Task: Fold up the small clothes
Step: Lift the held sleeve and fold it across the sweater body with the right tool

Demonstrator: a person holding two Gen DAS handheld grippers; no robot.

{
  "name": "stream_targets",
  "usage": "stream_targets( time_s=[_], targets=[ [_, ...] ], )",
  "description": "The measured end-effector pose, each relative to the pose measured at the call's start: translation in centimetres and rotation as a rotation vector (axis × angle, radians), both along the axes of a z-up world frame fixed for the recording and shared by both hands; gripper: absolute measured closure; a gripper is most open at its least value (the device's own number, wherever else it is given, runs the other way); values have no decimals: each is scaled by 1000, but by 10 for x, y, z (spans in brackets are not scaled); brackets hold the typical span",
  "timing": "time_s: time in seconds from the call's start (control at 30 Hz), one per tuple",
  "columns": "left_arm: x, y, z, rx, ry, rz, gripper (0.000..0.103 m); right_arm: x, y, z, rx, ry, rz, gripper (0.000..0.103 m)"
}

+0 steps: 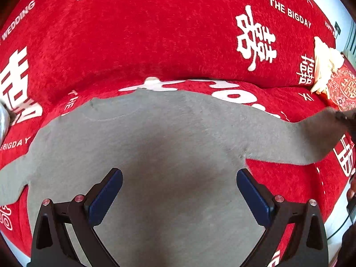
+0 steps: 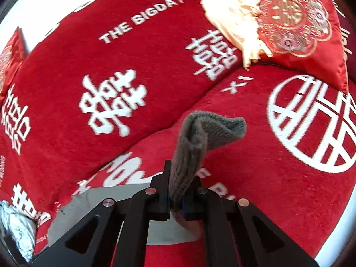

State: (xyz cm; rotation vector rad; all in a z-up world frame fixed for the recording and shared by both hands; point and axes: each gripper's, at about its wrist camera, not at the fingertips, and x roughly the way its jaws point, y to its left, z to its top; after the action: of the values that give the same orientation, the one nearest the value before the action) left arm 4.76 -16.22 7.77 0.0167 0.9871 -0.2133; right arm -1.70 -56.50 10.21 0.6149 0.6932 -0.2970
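Note:
A small grey sweater (image 1: 155, 146) lies spread flat on a red sofa seat, neckline toward the backrest, sleeves out to both sides. My left gripper (image 1: 179, 175) is open above the sweater's body, fingers apart and empty. My right gripper (image 2: 178, 178) is shut on the cuff end of the grey sleeve (image 2: 200, 133), which sticks up past the fingers and curls over. In the left wrist view that sleeve (image 1: 316, 138) stretches to the right edge, where the right gripper (image 1: 347, 120) is barely seen. Part of the sweater's body shows in the right wrist view (image 2: 100, 200).
The red sofa cover (image 1: 133, 33) has white lettering and characters. A cream cloth (image 2: 233, 22) and an embroidered red cushion (image 2: 296, 22) lie at the sofa's right end. A light patterned garment (image 2: 17, 229) lies at the left.

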Motion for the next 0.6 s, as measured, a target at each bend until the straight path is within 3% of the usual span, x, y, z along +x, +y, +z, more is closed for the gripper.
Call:
stream_targets(
  time_s=[0.23, 0.6],
  targets=[
    [-13, 44, -15, -24, 34, 39, 0, 19, 47, 12, 69, -18, 48, 96],
    [-26, 115, -31, -63, 66, 113, 0, 57, 142, 30, 74, -14, 153, 96]
  ],
)
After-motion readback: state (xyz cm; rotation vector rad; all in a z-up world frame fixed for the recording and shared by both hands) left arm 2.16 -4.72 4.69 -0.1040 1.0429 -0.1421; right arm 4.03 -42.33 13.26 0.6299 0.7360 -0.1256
